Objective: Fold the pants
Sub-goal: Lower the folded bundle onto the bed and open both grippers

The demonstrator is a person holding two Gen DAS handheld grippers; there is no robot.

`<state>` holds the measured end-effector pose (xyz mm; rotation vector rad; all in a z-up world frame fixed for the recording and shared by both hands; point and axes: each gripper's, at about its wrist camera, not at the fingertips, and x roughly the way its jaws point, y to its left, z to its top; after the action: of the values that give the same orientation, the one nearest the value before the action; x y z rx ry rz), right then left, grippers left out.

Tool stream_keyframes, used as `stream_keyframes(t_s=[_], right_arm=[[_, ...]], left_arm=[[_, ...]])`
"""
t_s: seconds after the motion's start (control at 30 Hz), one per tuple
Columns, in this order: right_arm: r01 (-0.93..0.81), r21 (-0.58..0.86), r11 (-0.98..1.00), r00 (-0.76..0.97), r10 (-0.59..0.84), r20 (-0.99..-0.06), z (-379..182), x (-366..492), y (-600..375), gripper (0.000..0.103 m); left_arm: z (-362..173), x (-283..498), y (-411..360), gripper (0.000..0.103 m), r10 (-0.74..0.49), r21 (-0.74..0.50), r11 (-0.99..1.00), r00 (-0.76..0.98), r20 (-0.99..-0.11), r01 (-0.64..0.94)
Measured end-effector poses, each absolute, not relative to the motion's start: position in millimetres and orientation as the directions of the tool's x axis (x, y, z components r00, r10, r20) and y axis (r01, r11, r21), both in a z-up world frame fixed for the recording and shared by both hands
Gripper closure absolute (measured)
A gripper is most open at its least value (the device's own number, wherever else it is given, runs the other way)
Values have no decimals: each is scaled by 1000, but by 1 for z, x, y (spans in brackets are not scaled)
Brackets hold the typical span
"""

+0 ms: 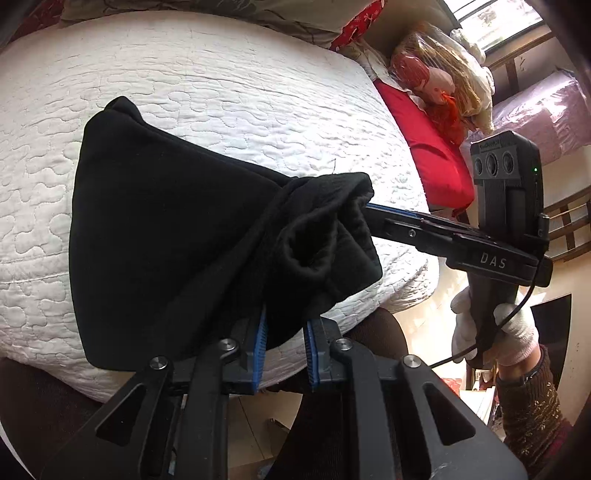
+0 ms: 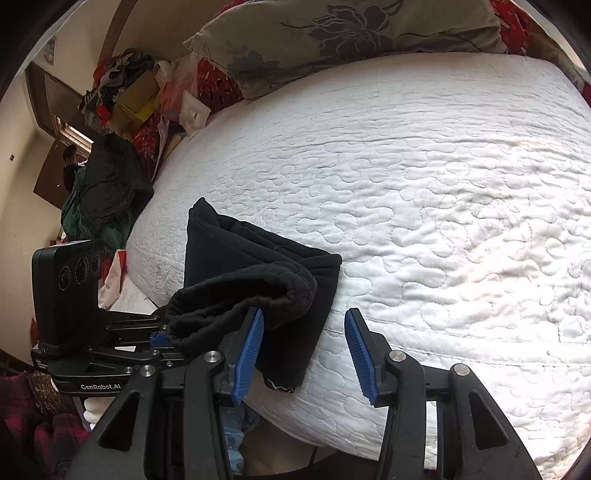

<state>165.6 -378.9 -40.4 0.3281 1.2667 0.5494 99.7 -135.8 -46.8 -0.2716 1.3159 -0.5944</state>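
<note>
The white quilted bedspread (image 2: 424, 192) fills both views, with a grey floral pillow (image 2: 343, 33) at its far edge and a red cushion (image 1: 424, 147) off one side. On its near edge lie the black pants (image 1: 166, 240), folded into a compact wedge with a bunched, rolled end lifted off the quilt. The left gripper (image 1: 284, 350) reaches forward, blue pads parted around the fabric's lower edge. The right gripper (image 2: 303, 354), gripped by a white-gloved hand (image 1: 495, 332), stands spread wide, its left pad touching the cloth.
</note>
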Motion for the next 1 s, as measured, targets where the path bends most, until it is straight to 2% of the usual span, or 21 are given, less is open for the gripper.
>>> stream_keyframes(t_s=[0.17,0.23,0.3,0.43,0.6,0.67,0.7,0.73,0.77,0.83,0.87,0.9,0.93,1.0], right_arm=[[-31,652,757,264,636,-726,-39,155,-418,51],[38,733,680,290,694,-659,-44,152,-426,41],[70,769,635,290,724,-625,-51,153,-422,36],[77,671,737,269,633,-726,-63,158,-400,36],[63,638,767,235,610,-757,-72,154,-381,36],[67,625,778,239,595,-767,-75,151,-377,36],[76,620,781,248,588,-770,-77,151,-377,36],[79,616,784,259,580,-772,-79,150,-376,36],[76,604,793,268,568,-779,-80,151,-374,37],[56,575,816,285,539,-793,-79,153,-369,55],[38,564,825,284,532,-797,-76,157,-364,59],[18,567,823,296,537,-790,-69,162,-361,74],[-5,576,817,318,547,-774,-59,166,-357,79],[-41,582,812,364,555,-748,-45,175,-354,79]], left_arm=[[-40,83,-96,86,-563,-534,820,126,-817,208],[-43,84,-77,86,-572,-553,819,144,-807,153],[-52,92,-65,86,-576,-570,817,154,-803,84],[-64,111,-52,86,-560,-569,822,171,-811,-4],[-34,152,-57,86,-506,-508,858,285,-814,74],[-31,172,-61,72,-509,-504,858,299,-807,99],[-35,182,-62,53,-495,-491,866,299,-816,96],[-42,189,-64,40,-483,-479,873,294,-825,90],[-52,196,-65,40,-474,-470,878,275,-836,85],[-74,207,-71,41,-478,-478,877,200,-855,51],[-80,209,-69,44,-493,-498,867,187,-850,26],[-78,210,-68,50,-491,-500,866,206,-846,11],[-73,210,-65,54,-497,-509,861,230,-837,6],[-67,212,-57,55,-495,-520,854,283,-822,-16]])
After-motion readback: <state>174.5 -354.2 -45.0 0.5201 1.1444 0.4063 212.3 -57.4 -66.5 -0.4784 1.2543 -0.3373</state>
